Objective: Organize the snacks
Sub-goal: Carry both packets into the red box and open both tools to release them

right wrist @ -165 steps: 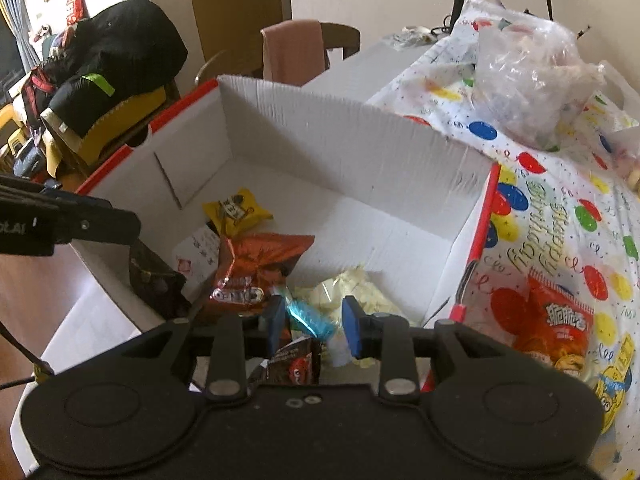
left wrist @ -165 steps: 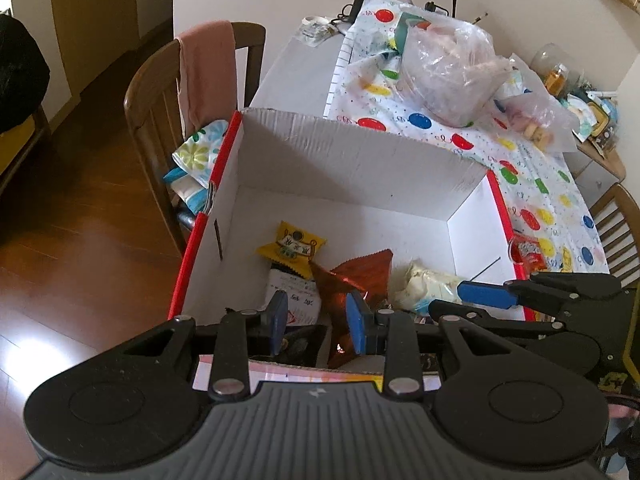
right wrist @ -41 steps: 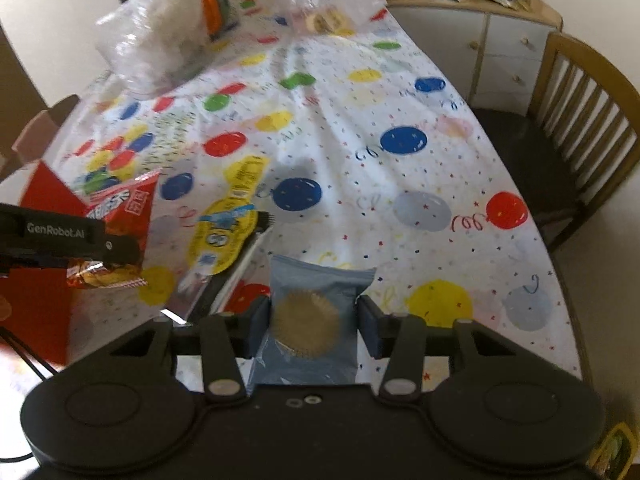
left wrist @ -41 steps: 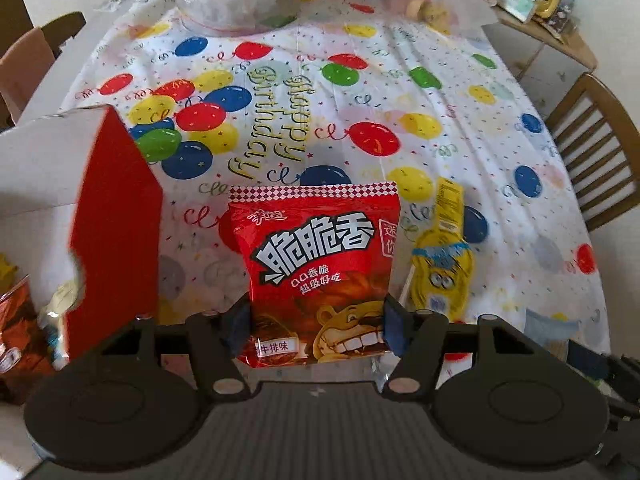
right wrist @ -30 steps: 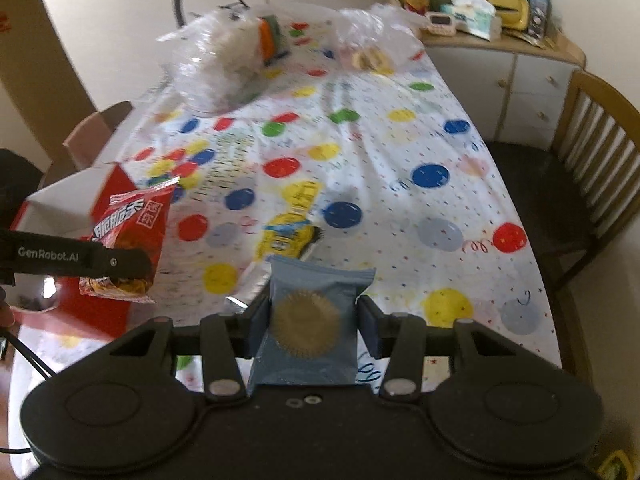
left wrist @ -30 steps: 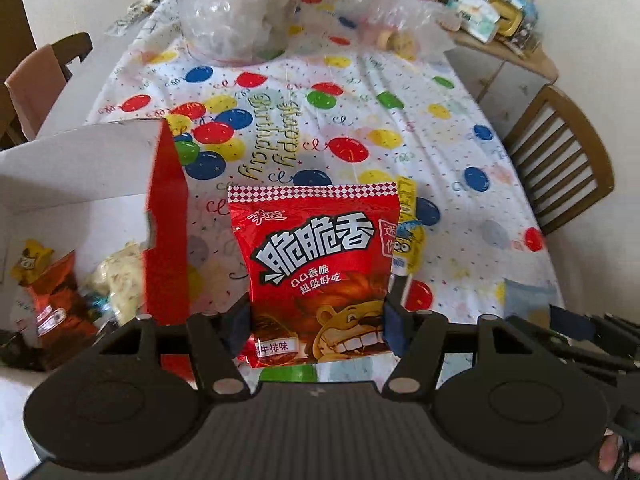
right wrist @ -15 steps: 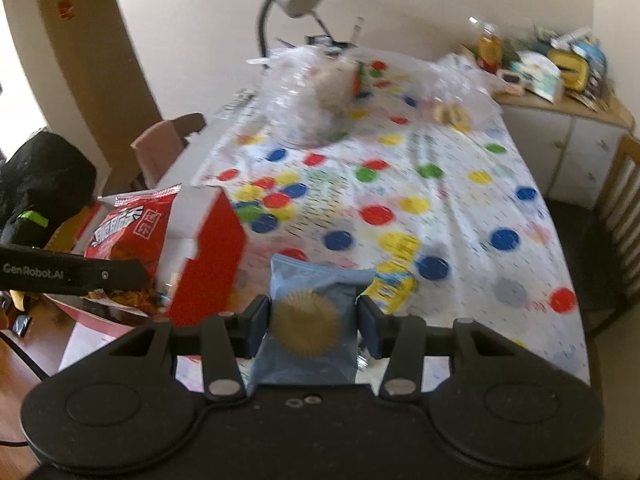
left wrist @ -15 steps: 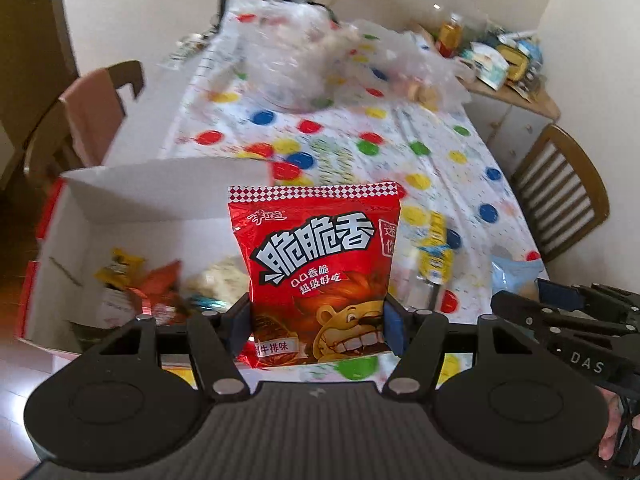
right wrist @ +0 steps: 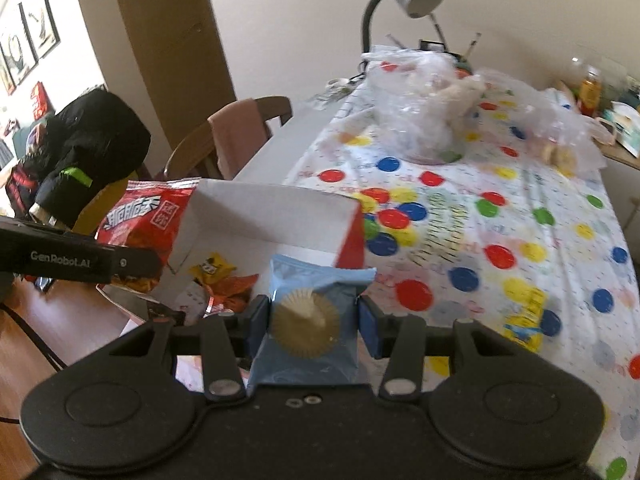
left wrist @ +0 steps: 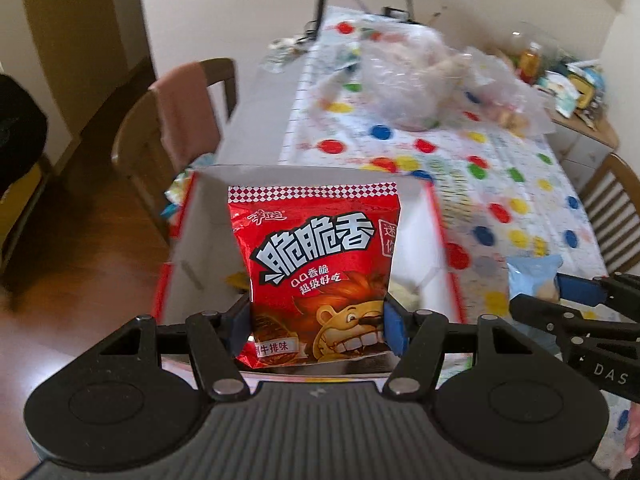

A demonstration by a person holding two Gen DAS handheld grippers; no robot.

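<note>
Red snack bag was clamped in left gripper, blue packet in right gripper, both poised over the box. Several snacks were already boxed; one yellow packet was left on the tablecloth.

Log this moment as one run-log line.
left gripper: shut on red snack bag | right gripper: shut on blue pastry packet | both above white box
</note>
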